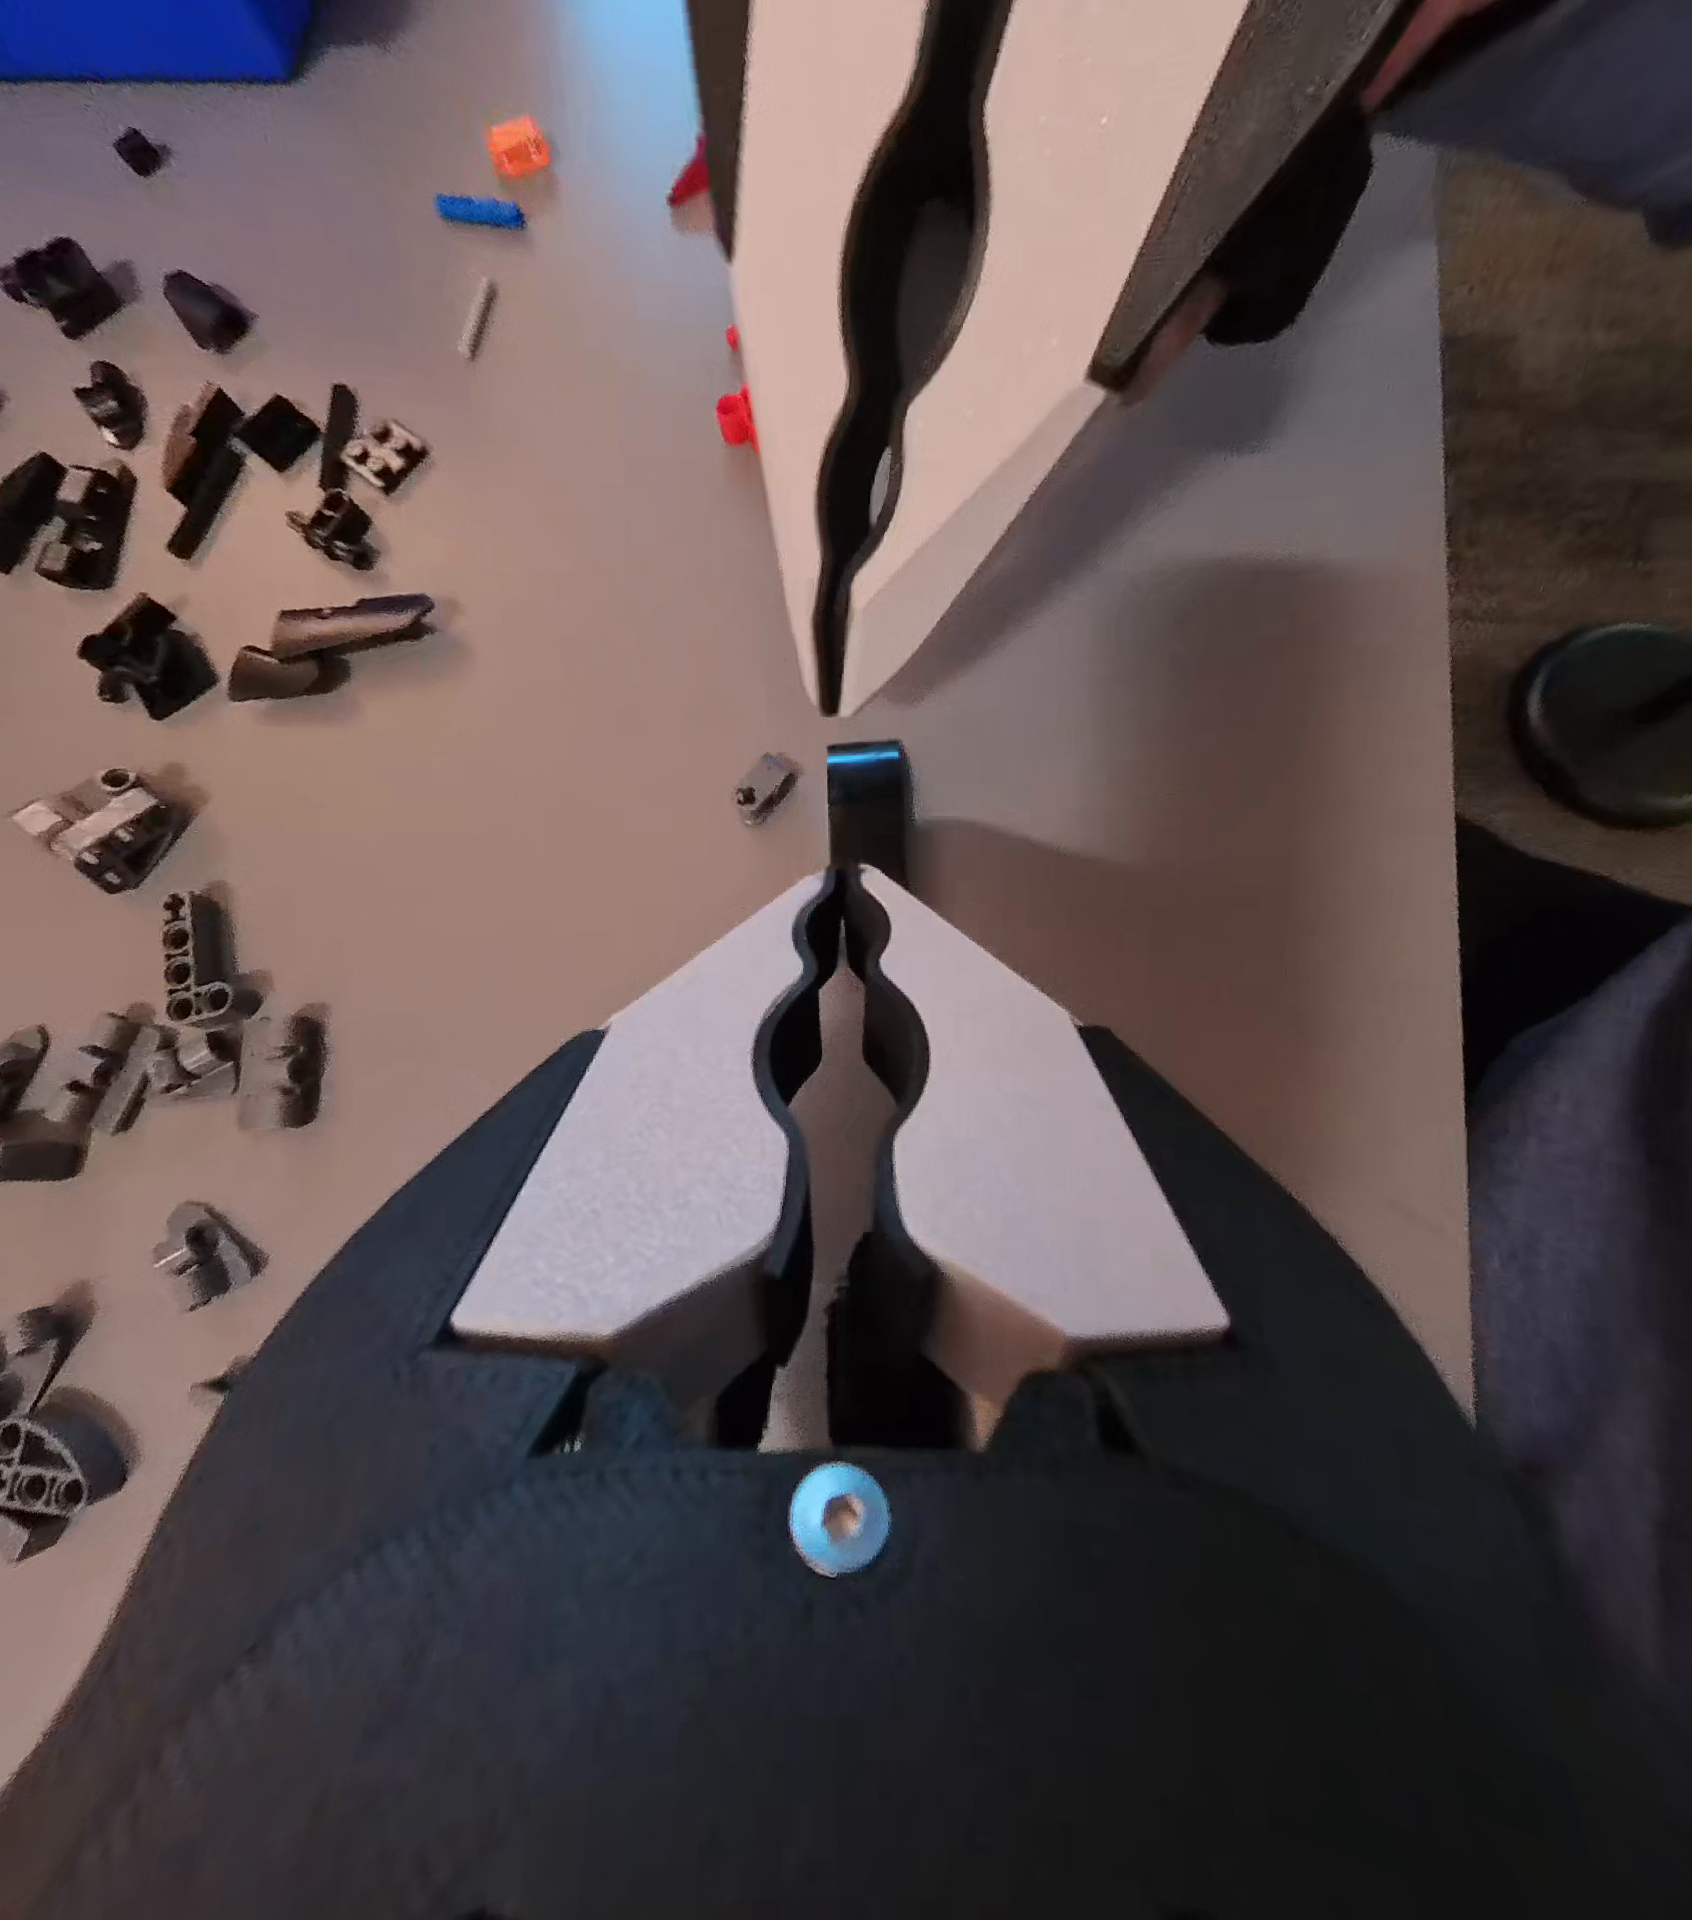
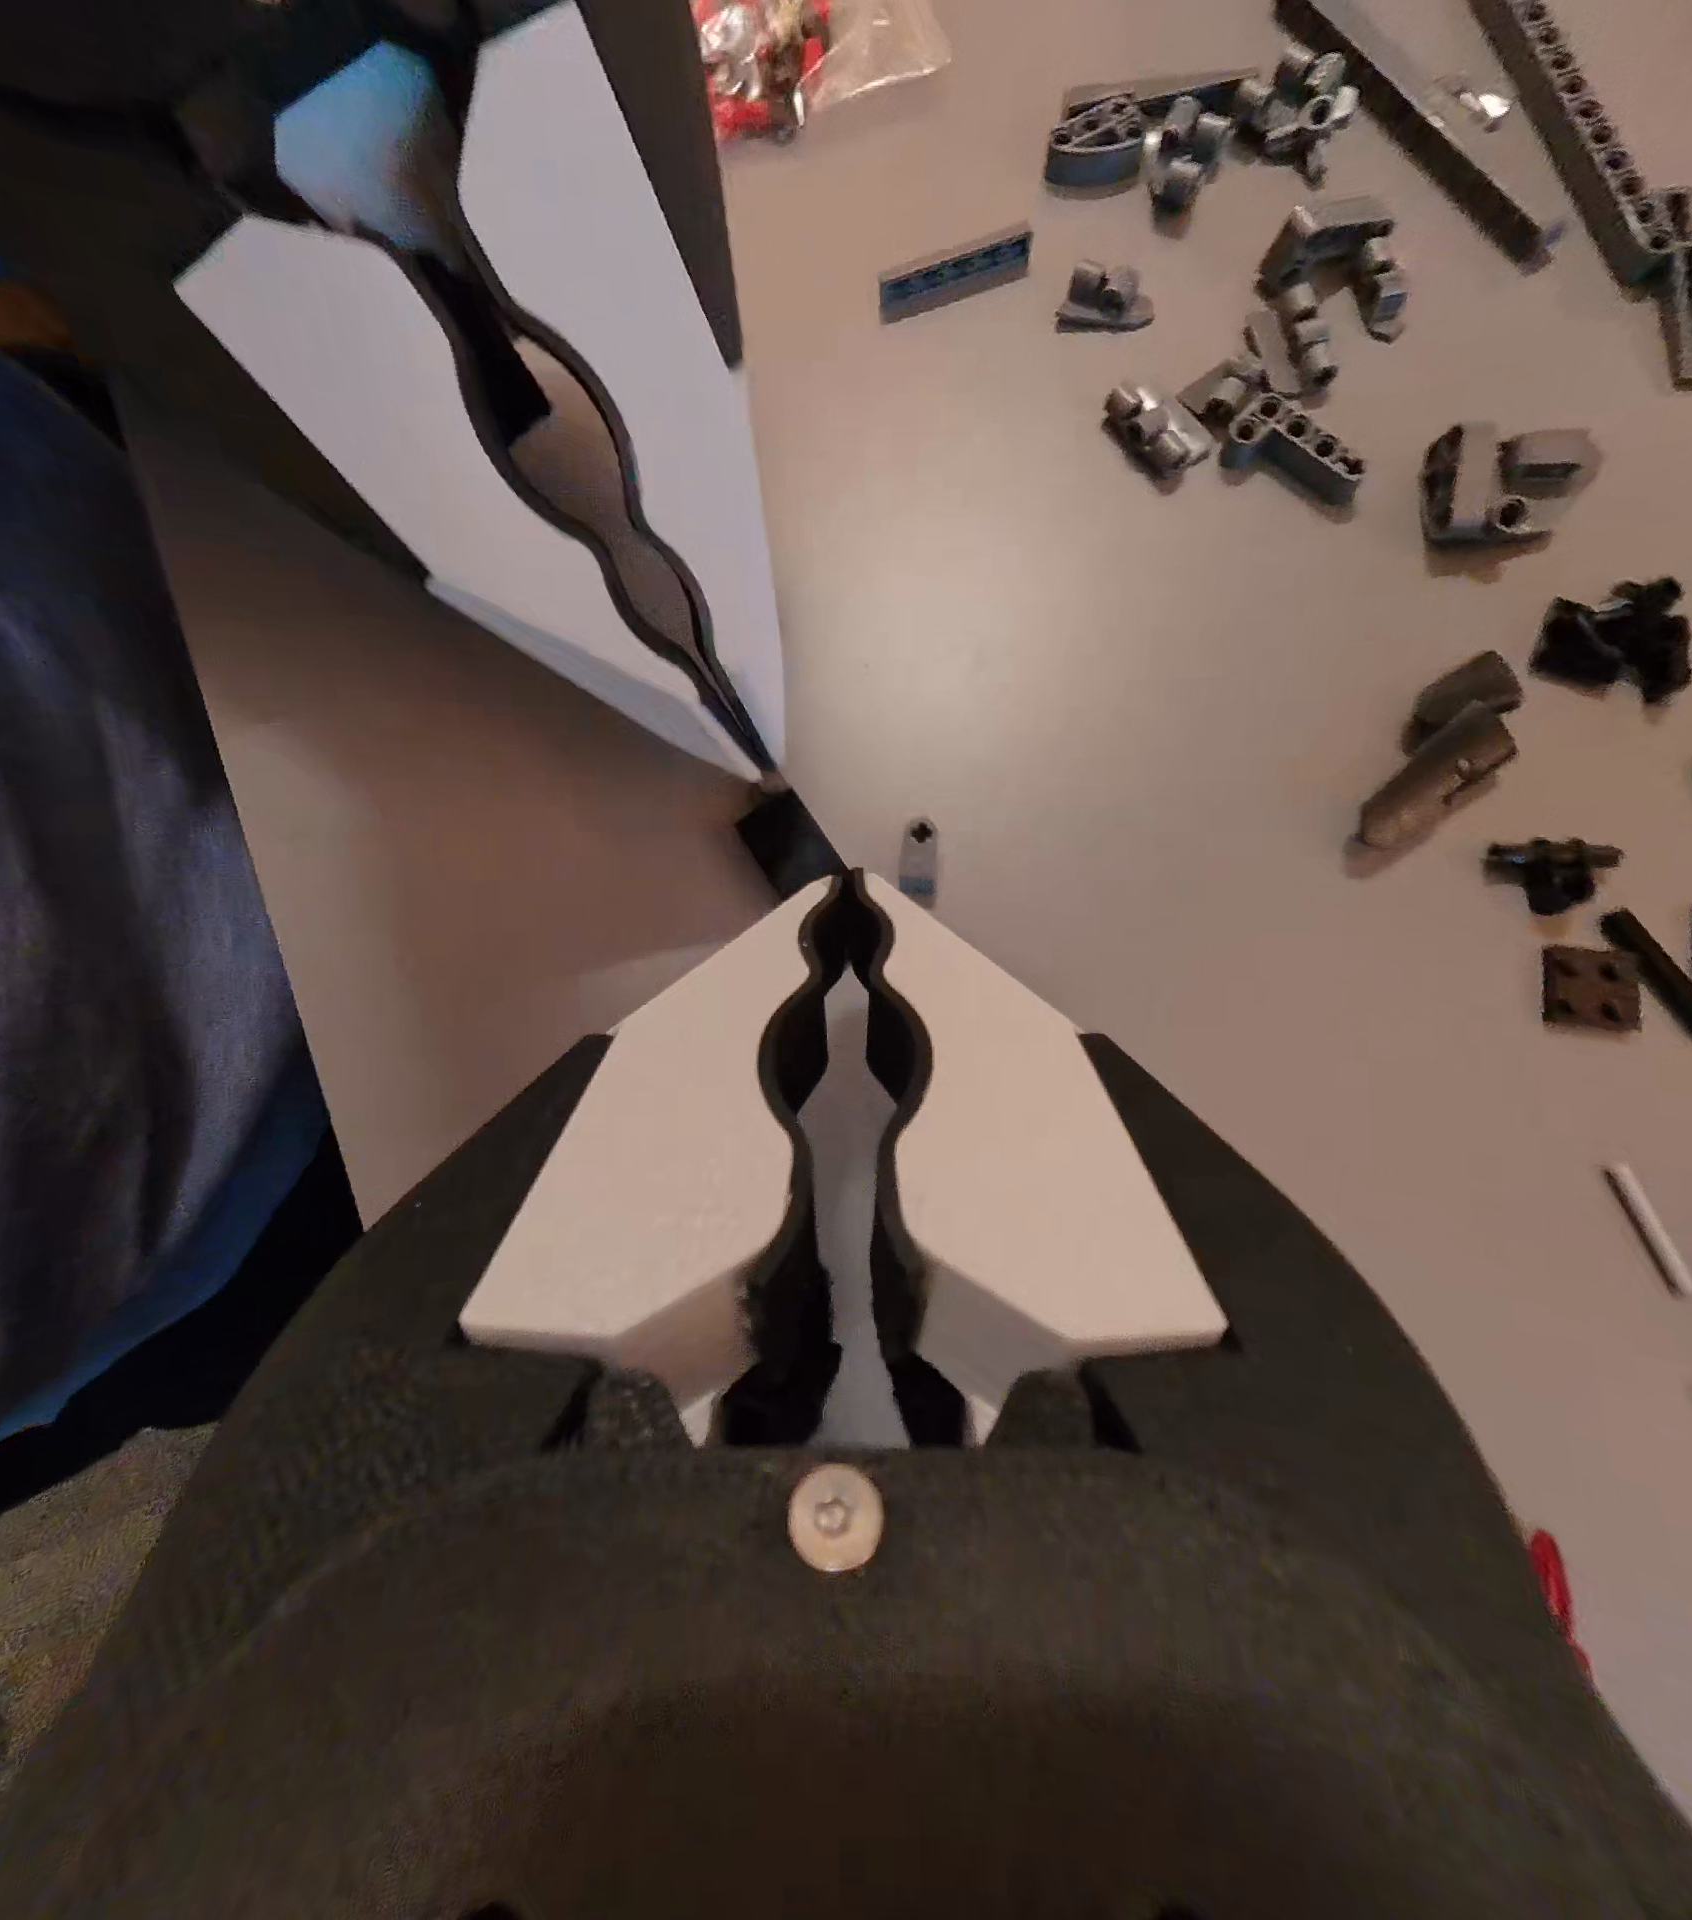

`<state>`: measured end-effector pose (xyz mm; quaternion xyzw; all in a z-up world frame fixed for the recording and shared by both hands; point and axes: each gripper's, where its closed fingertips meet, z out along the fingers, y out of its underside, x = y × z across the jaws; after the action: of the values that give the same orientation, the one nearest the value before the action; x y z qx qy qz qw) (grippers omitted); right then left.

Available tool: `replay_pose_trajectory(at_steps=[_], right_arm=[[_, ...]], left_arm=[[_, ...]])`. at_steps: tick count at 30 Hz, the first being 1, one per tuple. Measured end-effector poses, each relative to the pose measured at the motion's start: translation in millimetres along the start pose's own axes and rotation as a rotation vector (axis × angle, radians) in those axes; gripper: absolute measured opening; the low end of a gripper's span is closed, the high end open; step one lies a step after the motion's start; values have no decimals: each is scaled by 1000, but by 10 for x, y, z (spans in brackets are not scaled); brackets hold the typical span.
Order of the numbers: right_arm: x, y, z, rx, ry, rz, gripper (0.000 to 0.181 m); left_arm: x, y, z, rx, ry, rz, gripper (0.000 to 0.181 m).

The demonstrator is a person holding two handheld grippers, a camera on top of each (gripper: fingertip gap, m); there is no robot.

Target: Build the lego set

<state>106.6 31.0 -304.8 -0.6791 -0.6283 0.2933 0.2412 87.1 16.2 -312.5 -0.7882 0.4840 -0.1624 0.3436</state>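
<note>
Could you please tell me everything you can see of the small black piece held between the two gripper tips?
The small black piece is a glossy, plastic-looking Lego part with a rounded top edge. It sits upright near the table's edge. The left gripper pinches its lower end, and the right gripper meets it from above. A small grey piece lies just beside it, apart. Its underside is hidden.

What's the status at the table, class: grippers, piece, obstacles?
Left hand-held gripper shut on small black piece. Right hand-held gripper shut, tip at the piece. Small grey piece beside, apart.
</note>
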Motion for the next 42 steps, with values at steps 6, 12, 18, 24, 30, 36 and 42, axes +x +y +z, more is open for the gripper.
replay_pose_trajectory(at_steps=[6, 12, 18, 24, 30, 36, 42], right_arm=[[-30, 79, 241, -107, 8, -46, 0], [-25, 91, 233, -163, 28, -55, 0], [-50, 82, 257, -241, 9, -43, 0], [32, 47, 213, -181, 19, 27, 0], [68, 99, -152, -72, 77, 85, 0], [-33, 224, -103, -88, 82, 59, 0], [-47, 291, 70, -115, 90, 32, 10]], left_arm=[[19, 68, 145, -62, -52, 66, 0], [10, 58, 158, -75, -37, 36, 0], [2, 42, 185, -96, 3, -14, 0], [-5, 44, 160, -67, 9, -32, 0], [-41, 22, -85, -46, 16, -51, 0], [65, 32, 4, -60, 1, -1, 6], [38, 109, 137, -113, -41, 12, 23]])
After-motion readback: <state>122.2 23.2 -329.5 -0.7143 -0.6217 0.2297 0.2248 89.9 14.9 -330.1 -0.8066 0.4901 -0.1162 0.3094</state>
